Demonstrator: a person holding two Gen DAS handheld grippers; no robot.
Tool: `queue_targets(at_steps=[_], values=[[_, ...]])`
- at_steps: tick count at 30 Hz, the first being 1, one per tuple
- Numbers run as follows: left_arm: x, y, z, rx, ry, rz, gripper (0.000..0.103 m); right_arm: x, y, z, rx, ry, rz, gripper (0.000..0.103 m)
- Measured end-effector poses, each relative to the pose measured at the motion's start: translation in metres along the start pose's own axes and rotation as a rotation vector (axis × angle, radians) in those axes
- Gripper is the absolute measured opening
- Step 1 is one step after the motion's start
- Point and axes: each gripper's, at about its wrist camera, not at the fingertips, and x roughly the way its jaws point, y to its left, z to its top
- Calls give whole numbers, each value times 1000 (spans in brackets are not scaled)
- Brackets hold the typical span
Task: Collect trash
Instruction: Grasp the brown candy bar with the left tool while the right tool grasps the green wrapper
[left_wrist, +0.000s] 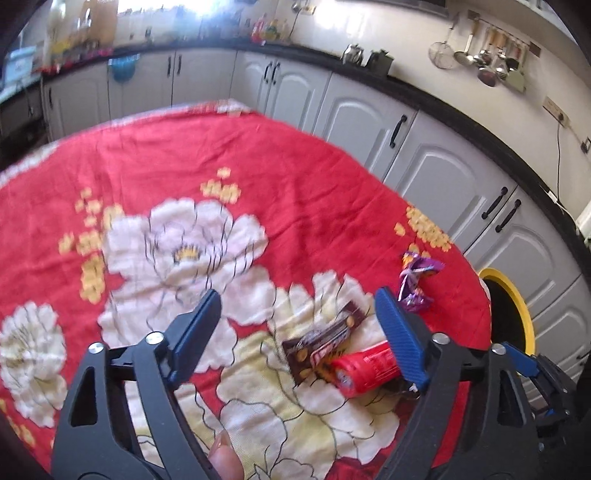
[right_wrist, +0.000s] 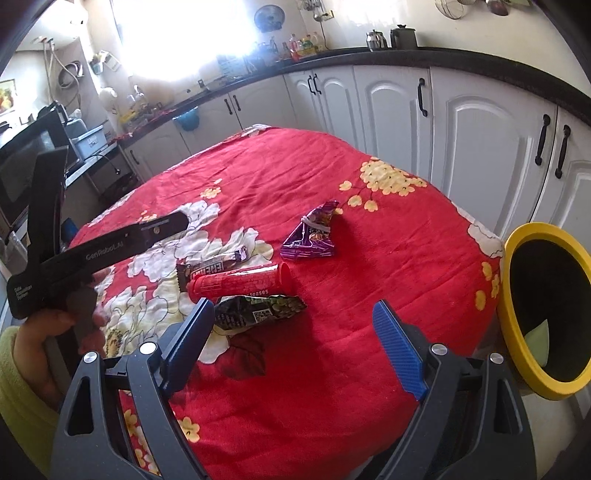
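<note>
Trash lies on a red flowered tablecloth (right_wrist: 369, 280): a red tube wrapper (right_wrist: 240, 282), a brown snack bar wrapper (right_wrist: 212, 266), a dark green packet (right_wrist: 258, 312) and a purple packet (right_wrist: 314, 234). My right gripper (right_wrist: 295, 332) is open and empty, just before the green packet. My left gripper (left_wrist: 295, 321) is open and empty above the brown bar wrapper (left_wrist: 325, 339) and red tube (left_wrist: 365, 367); the purple packet (left_wrist: 415, 280) lies beyond its right finger. The left gripper's body also shows in the right wrist view (right_wrist: 92, 254), held by a hand.
A bin with a yellow rim (right_wrist: 517, 332) stands off the table's right edge, also in the left wrist view (left_wrist: 517, 314). White cabinets (right_wrist: 461, 122) under a black counter run behind and to the right. A microwave (right_wrist: 22, 162) stands at far left.
</note>
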Motion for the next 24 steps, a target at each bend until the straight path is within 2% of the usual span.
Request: queue_targets(at_steps=[6, 11, 17, 18, 20, 21, 24], values=[[12, 11, -9, -55, 61, -54, 62, 10, 1, 5, 26, 6, 8, 84], [20, 9, -16, -65, 97, -96, 53, 25, 0, 3, 70, 56, 42, 74], [27, 5, -21, -65, 119, -103, 39, 31, -5, -2, 117, 85, 124, 54], [28, 5, -22, -64, 124, -105, 36, 31, -5, -3, 112, 89, 136, 48], [30, 5, -23, -64, 129, -107, 32, 31, -4, -5, 110, 100, 132, 42], [31, 6, -24, -65, 132, -112, 30, 32, -5, -5, 114, 111, 137, 32], [31, 6, -25, -66, 139, -118, 26, 38, -11, -12, 144, 153, 152, 18]])
